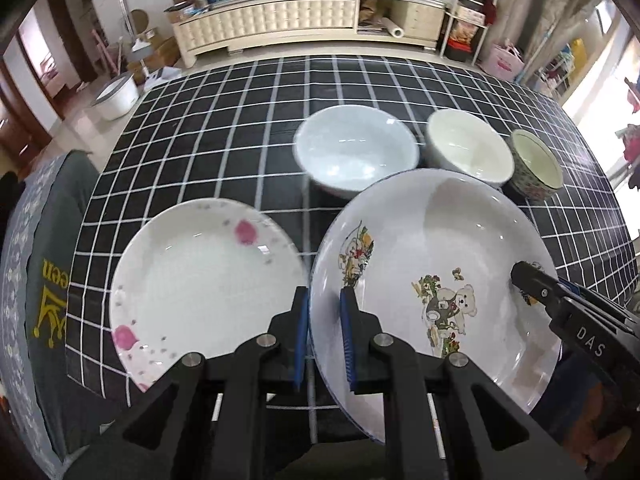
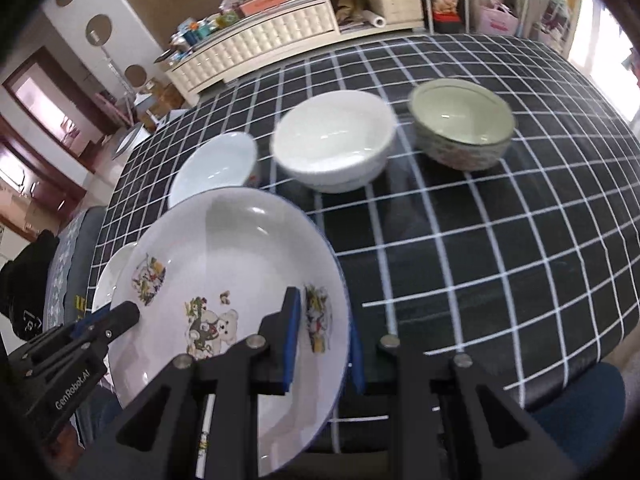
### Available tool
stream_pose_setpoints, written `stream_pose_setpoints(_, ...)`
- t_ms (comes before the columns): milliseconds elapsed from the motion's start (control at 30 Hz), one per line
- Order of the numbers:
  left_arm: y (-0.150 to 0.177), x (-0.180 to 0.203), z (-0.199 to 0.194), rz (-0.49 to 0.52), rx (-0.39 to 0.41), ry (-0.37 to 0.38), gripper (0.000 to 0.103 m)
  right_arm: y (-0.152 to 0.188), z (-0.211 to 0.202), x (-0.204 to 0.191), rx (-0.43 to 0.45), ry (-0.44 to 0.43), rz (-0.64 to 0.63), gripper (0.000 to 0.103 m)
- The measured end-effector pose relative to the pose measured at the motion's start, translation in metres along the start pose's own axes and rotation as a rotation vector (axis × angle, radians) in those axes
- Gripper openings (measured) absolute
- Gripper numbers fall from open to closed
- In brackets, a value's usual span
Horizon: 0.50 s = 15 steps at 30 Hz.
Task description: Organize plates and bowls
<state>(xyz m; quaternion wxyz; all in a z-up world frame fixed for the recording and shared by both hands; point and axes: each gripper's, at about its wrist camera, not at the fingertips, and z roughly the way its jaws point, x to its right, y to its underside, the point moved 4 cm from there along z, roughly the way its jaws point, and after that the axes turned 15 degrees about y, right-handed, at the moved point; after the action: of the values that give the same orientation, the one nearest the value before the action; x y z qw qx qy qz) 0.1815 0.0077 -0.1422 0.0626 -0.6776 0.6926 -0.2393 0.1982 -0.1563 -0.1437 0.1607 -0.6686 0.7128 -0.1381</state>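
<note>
Currently: bear plate (image 1: 432, 264), glazed ceramic — stiff, slippery, breakable. Left tool (image 1: 325, 332) and right tool (image 2: 324, 340) each pinch opposite rims; keep it level.

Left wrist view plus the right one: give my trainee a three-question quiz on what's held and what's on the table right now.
1. True or false: both hand-held grippers clamp the same large white bear-print ceramic plate.
2. How many bowls stand on the black checked tablecloth?
3. Which rim does the left hand-held gripper grip? A) the bear-print plate's left rim B) the pink-flower white plate C) the green floral-sided bowl

Key: 1 true, the right hand-held gripper clamps the opposite rim; 2 three; 3 A.
</note>
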Motion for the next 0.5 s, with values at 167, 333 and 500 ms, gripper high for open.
stream_pose_setpoints(167,0.005,-0.025,-0.01,-0.04,0.014,-0.013,0.013,-0.001,0.004,-0.027,-0.006,-0.021,-0.045,0.026)
stream_pose_setpoints(333,0.01,-0.052,-0.022,-0.086,0.032,-0.027,0.013,-0.002,0.008,-0.054,-0.01,-0.031,-0.096,0.026)
stream_pose_setpoints(500,0.017,-0.079,-0.032,-0.133,0.045,-0.042,0.013,-0.002,0.011,-0.079,-0.008,-0.048,-0.147,0.026)
